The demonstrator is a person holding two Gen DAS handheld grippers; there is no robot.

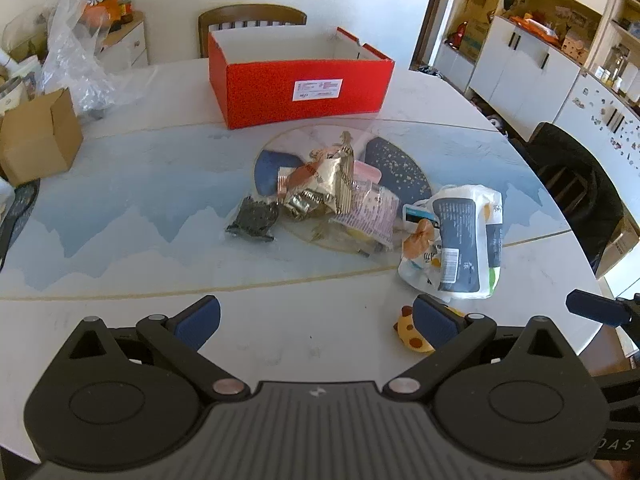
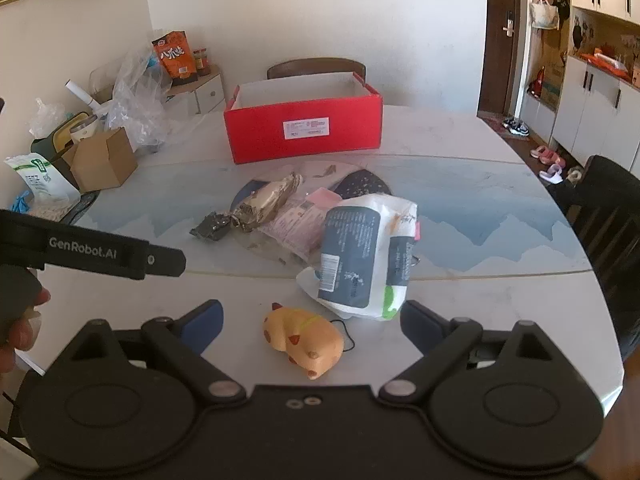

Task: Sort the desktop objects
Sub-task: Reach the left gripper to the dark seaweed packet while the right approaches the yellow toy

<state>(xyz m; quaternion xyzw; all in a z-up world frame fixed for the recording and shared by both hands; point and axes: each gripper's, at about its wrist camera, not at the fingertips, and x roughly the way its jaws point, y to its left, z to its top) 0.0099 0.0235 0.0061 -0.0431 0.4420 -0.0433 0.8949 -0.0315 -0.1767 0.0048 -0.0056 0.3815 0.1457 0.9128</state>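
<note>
Both claws hang spread and empty over a round white table [image 1: 120, 320] strewn with items awaiting sorting: the left gripper [image 1: 316, 318] above bare tabletop, the right gripper [image 2: 310, 320] with an orange spotted animal toy [image 2: 306, 340] lying between its blue pads [image 2: 204, 322], untouched. From left to right across the centre lie a small dark packet [image 1: 252, 218], a crumpled gold snack wrapper [image 1: 324, 184], a pink printed pouch [image 1: 370, 210] and a white-and-navy plastic pack [image 1: 460, 240], heaped near one another, the pack just beyond the toy. A red cardboard box [image 2: 304, 132] stands open behind the heap, well apart from both claws. In the right wrist view the toy's long axis runs diagonally, upper left to lower right, so the right hand looks the nearer and better placed; the left gripper sees it only behind its right-hand finger. Open tabletop surrounds the toy on its left, though the table's near edge lies close below
</note>
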